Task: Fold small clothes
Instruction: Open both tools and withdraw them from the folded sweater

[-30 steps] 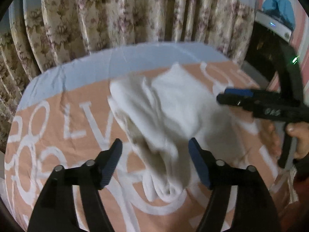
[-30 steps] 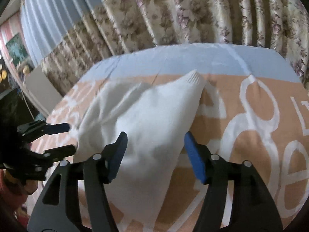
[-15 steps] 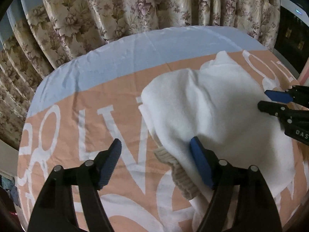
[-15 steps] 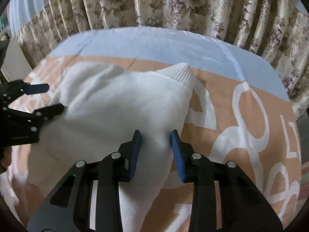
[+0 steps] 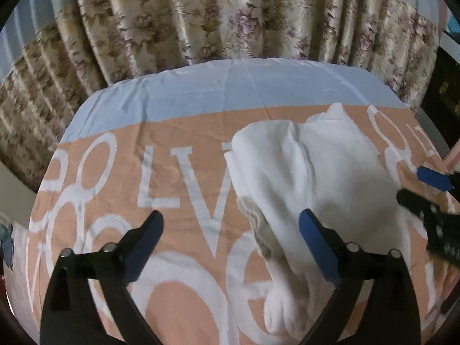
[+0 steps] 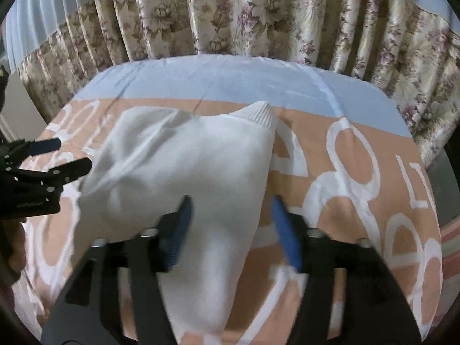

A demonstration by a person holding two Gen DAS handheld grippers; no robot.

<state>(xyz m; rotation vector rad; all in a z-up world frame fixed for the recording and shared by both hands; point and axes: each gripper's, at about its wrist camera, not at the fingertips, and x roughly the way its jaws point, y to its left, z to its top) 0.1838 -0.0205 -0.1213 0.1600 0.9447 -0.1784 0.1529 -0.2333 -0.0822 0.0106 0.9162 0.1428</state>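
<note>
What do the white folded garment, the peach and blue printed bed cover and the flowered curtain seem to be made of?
White folded garment: a soft, matt knit, perhaps fleece-backed cotton; the cuff shows knitted ribs. Peach and blue printed bed cover: thin, smooth woven cloth, probably cotton or a blend, with fine creases and flat white lettering. Flowered curtain: a satin-like woven cloth, likely synthetic; its pleats shine.

Between our black right gripper's (image 6: 231, 224) blue pads (image 6: 284, 230) we see a plain white garment (image 6: 187, 172) with a ribbed white cuff (image 6: 258, 113). Beneath it spreads a peach sheet (image 5: 187, 132) with white lettering and a pale blue band. Beyond hang beige floral curtains (image 5: 230, 14).
</note>
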